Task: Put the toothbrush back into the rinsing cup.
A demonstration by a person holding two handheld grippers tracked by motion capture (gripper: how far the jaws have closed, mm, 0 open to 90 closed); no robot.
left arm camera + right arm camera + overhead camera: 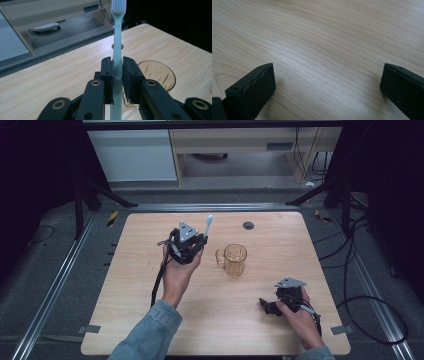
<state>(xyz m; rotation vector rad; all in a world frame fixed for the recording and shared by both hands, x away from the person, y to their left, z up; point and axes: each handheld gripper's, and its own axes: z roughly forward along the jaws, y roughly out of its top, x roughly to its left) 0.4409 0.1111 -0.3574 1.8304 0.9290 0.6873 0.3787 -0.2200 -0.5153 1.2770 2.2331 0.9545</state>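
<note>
Toothbrush (117, 50) and glass mug (234, 260) are the things in play. The left gripper (192, 240) is clamped on the toothbrush partway up its pale handle, both pads pressed flat against it, so the brush stands upright with the bristle head (209, 219) on top and the lower end of the handle hanging free below the jaws. In the left gripper view the mug's open rim (160, 75) sits just beyond and to one side of the jaws, with the handle's lower end close to it. That upright hold looks chosen so the handle can go down into the mug end first and the bristles stay out. The mug stands upright near the middle of the tabletop (150, 320), its own handle turned toward the left gripper.

The right gripper (272, 305) rests low on the tabletop near the front edge, well apart from the mug, its jaws wide apart over bare wood with nothing between them. Most likely it is parked there, out of the way, free to steady the mug if needed.
</note>
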